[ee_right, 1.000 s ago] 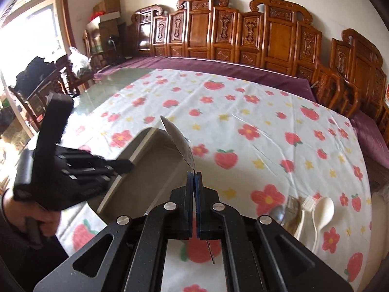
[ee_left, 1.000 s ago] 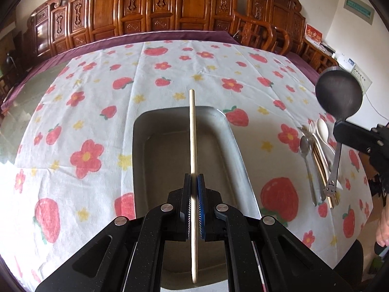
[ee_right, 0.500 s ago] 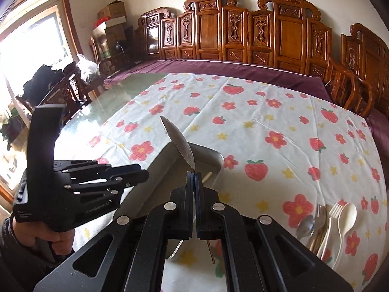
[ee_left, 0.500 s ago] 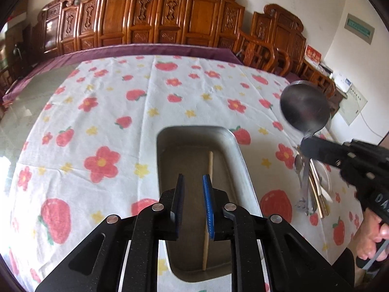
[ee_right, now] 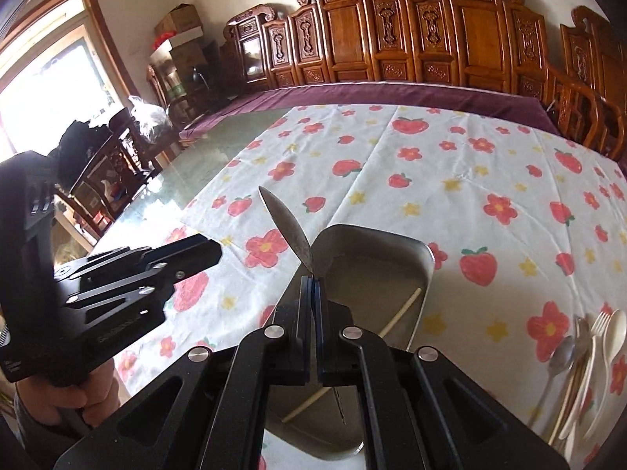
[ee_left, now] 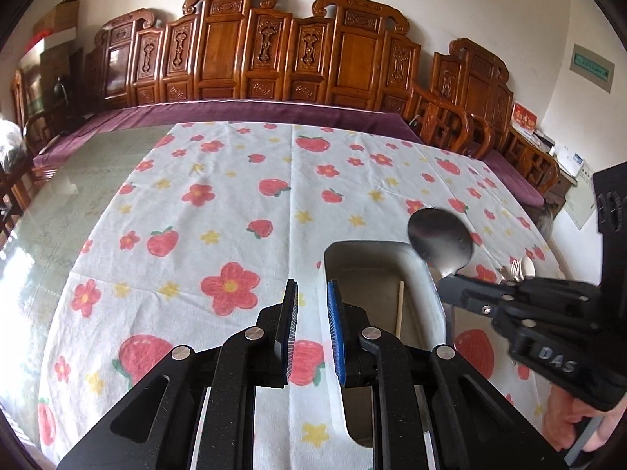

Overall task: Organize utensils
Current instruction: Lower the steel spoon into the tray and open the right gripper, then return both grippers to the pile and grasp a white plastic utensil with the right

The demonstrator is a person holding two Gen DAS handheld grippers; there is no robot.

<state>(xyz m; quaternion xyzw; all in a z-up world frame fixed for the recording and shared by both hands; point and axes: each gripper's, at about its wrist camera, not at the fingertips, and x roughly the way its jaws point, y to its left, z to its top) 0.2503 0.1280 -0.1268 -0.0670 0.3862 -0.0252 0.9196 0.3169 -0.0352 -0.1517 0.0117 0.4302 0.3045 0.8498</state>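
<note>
Bench (ee_left: 117, 211) draped in a white cloth (ee_left: 219, 227) printed with strawberries and red flowers, glass top bare along its left edge. Near the front edge, a metal tray (ee_right: 425, 274) lying on the cloth, with a single wooden chopstick (ee_right: 395, 319) resting inside on its floor, slanting along the right wall. Left tongs (ee_left: 312, 301) hanging over the cloth just left of the tray, fingers apart, nothing between the blue pads (ee_left: 333, 313). Right tongs (ee_right: 312, 286) pressed together on the handle of a steel ladle (ee_right: 288, 229), seen edge-on from the right wrist view with the bowl tipped up and forward; from the left wrist view the same ladle (ee_left: 439, 237) showing its round bowl above the far right corner of the tray, clear of the tray floor. Right tongs (ee_left: 446, 288) reaching in from the right side there. Toward the right edge of the bench, well apart from the tray, a loose bundle lying on the cloth: metal spoon (ee_right: 560, 352), pale plastic fork (ee_right: 599, 323), cream plastic spoon (ee_right: 617, 329); other pieces beneath them too overlapped to tell. Carved wooden chairs (ee_left: 274, 47) lined against the wall beyond the far edge.
</note>
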